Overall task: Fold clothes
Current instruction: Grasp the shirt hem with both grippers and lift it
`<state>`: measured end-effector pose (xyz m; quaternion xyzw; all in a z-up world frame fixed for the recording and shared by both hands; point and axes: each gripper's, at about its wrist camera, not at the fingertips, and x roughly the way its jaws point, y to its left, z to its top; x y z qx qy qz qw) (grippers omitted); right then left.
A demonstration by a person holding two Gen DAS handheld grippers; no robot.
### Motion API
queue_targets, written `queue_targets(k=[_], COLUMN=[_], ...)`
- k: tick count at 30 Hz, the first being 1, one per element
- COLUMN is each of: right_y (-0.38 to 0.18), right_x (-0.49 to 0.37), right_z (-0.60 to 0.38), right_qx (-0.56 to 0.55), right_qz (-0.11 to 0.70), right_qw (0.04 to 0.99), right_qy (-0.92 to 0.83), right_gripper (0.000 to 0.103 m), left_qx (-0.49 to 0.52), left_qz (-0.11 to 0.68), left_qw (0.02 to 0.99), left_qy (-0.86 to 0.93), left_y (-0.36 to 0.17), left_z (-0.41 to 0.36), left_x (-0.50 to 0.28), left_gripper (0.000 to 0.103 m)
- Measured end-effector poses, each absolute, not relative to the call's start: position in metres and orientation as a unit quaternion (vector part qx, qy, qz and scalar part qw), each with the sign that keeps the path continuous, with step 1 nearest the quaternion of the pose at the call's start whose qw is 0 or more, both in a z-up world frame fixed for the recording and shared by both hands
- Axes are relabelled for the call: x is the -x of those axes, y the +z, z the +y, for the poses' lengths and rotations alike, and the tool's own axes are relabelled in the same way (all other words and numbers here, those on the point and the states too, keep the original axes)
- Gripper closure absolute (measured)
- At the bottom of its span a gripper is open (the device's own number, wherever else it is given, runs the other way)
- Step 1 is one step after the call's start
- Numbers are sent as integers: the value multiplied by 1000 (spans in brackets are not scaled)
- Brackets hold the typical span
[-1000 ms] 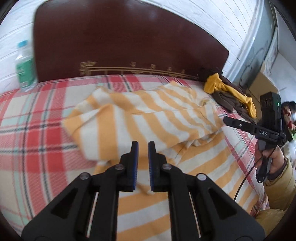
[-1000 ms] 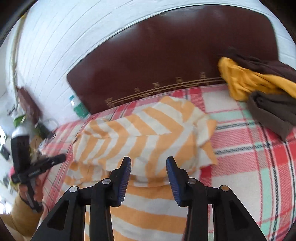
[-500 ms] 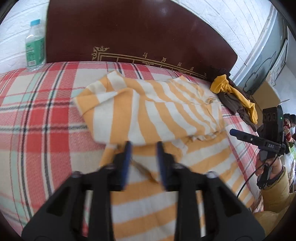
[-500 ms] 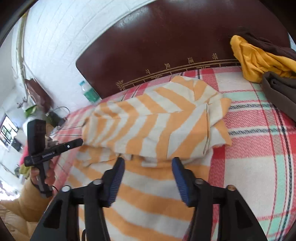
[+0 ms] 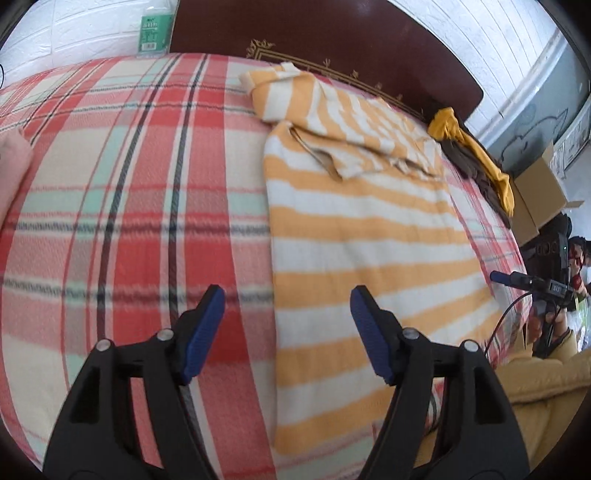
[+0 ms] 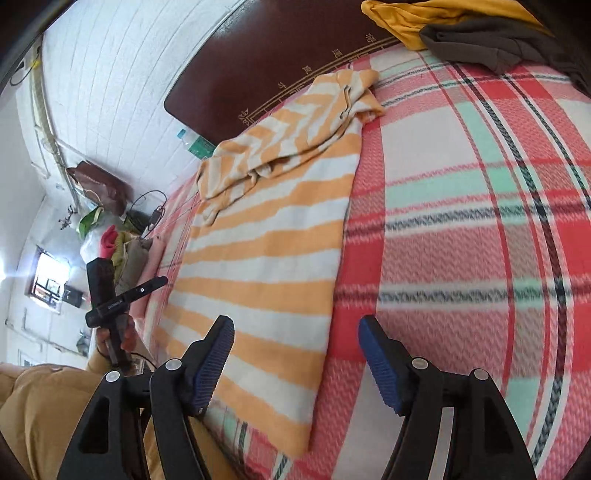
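Orange-and-white striped garment [image 5: 362, 236] laid flat on plaid bedspread [image 5: 129, 184], sleeves folded in near headboard [image 5: 332, 33], left gripper [image 5: 288, 332] and right gripper [image 6: 295, 354] both widening, nothing gripped, cardboard box [image 5: 539, 192] noted beyond bed, contents not discernible.

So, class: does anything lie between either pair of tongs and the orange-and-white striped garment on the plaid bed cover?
Nothing visible. Both tongs, left and right, are opening, empty, over the near side edges of the orange-and-white striped garment. The mustard and brown clothes lie apart by the headboard.
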<state>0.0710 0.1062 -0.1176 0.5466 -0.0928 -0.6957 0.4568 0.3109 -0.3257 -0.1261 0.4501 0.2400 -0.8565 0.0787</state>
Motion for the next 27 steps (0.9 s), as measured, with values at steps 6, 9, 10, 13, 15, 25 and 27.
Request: queue_targets(k=[6, 9, 10, 13, 15, 25, 27], right_y=[-124, -126, -127, -129, -130, -130, -130], right_x=[-104, -112, -114, -120, -122, -122, -122], right_z=[101, 96, 94, 88, 89, 86, 85], right_qx=[-557, -549, -546, -541, -538, -536, -533], right_qz=[-54, -57, -58, -57, -61, -67, -68], right_qw=[476, 493, 498, 511, 513, 520, 520], right_qy=[-678, -673, -671, -665, -666, -662, -664], right_gripper=[30, 24, 24, 24, 24, 24, 25], left_qx=[-474, -480, -479, -483, -486, -511, -521], left_qz=[269, 266, 276, 289, 294, 323, 311], left_qw=[32, 24, 16, 7, 8, -20, -29], left_qy=[-838, -836, -833, -827, -823, -797, -795], left_y=[-140, -140, -139, -139, -139, -144, -144], left_z=[-296, -285, -284, -281, -281, -289, -282], left_x=[-326, -324, -323, -322, -322, -327, -323], left_gripper=[18, 17, 17, 17, 25, 14, 7])
